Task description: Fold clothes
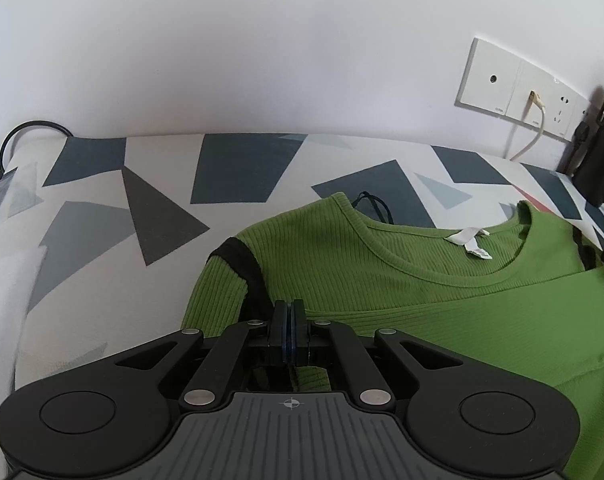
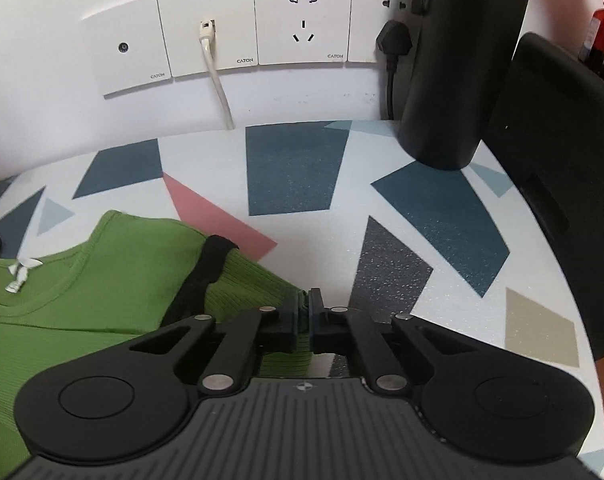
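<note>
A green ribbed sweater [image 1: 442, 304] with black shoulder bands lies on the patterned table, neckline and white label [image 1: 470, 242] facing the wall. My left gripper [image 1: 288, 304] is shut over the sweater near its left shoulder band; whether cloth is pinched between the pads is hidden. In the right wrist view the sweater [image 2: 102, 280] fills the lower left. My right gripper [image 2: 303, 300] is shut on a fold of green cloth at the sweater's right sleeve edge, just past the black band [image 2: 210, 268].
The table [image 2: 294, 168] has a white cover with dark geometric patches. Wall sockets [image 2: 302, 24] with a white cable [image 2: 218, 88] sit behind it. A black bottle [image 2: 454, 64] and a black chair [image 2: 562, 184] stand at the right. A black cable [image 1: 26, 132] loops at far left.
</note>
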